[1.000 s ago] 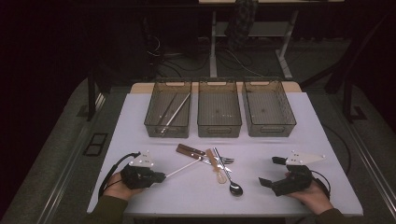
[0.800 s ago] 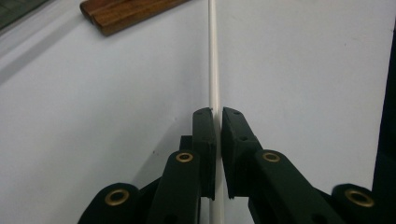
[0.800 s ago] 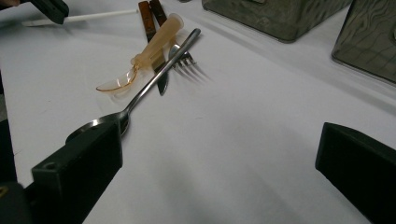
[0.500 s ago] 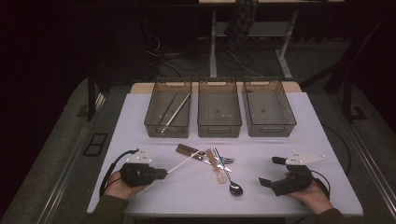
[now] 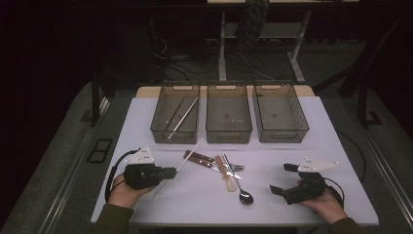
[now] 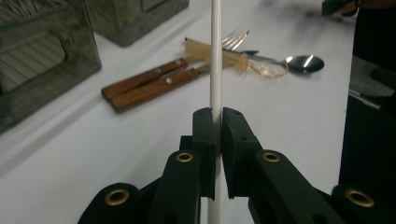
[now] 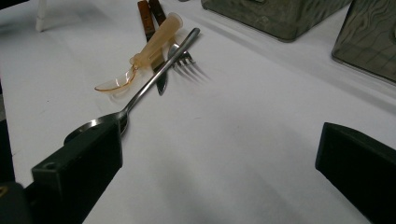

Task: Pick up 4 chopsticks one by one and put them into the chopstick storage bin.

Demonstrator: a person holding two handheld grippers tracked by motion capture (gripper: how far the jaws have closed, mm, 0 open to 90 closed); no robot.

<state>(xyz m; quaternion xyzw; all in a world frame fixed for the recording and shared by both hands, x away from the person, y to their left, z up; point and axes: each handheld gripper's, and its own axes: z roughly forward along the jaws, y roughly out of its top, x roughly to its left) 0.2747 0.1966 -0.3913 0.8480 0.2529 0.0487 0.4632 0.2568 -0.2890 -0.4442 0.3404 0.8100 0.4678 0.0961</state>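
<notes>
Sorting cutlery into bins, by the look of it; step in hand: pick-up of a white chopstick [image 5: 181,165] near the front-left part of the tabletop [image 5: 292,151]. Left gripper [image 5: 165,172] clamped tight on it approx mid-length (jaws nearly touching in the left gripper view, w/ only the thin white stick [image 6: 215,56] between the pads). Stick slanted, far end pointing toward the left bin [image 5: 176,113], near end low by the front edge; whether that end touches the top, can't tell.

Right gripper [image 5: 283,178] parked near the front-right corner, jaws wide apart, nothing between them, aimed across at the pile.

Left on the tabletop, mid-front: two wooden-handled pieces [image 5: 198,158] side by side, a metal fork [image 5: 235,167], a translucent plastic spoon [image 5: 226,175] and a metal spoon [image 5: 241,191], overlapping. Left bin already w/ a couple of long thin sticks [image 5: 184,116] inside; middle bin [image 5: 228,112] and right bin [image 5: 279,111] apparently bare.

Next move, as a judgement: lift clear, carry fwd toward the back-left bin, line up the stick w/ the bin's long axis, lower, release. Grip near mid-length so tipping unlikely, but long ends likely to catch the bin rim or brush the wooden handles if swung low. Right gripper free for the metal spoon meanwhile.
</notes>
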